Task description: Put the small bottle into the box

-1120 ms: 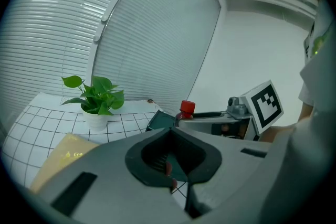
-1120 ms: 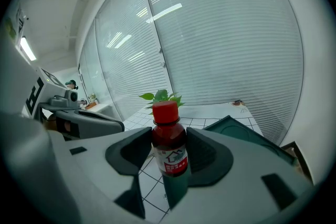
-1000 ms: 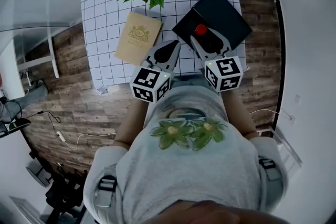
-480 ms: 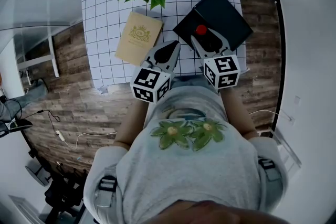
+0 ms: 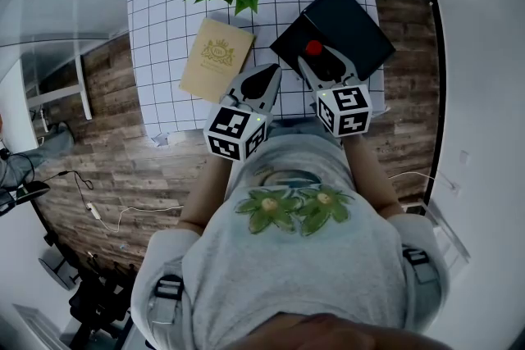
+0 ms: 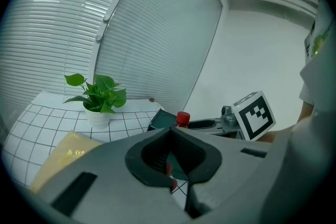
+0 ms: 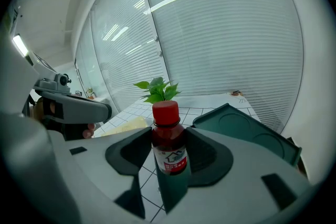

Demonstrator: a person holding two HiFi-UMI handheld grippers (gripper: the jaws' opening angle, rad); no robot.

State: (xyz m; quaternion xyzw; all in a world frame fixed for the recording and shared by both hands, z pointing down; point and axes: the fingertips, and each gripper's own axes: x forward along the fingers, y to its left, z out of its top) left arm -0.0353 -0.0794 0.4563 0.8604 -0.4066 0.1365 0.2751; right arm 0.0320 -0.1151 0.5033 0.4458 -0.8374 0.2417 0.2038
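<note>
Small bottle (image 7: 169,150) with red cap, clamped upright at the label by the right claw (image 5: 316,58), above the near corner of the dark box (image 5: 349,20) on the counter (image 5: 164,37). Hard to tell whether already over the opening. Probably light, rigid, smooth-walled, so somewhat slippery. Best gripped mid-body, not at the cap. Left claw (image 6: 170,134) clenched on nothing.
</note>
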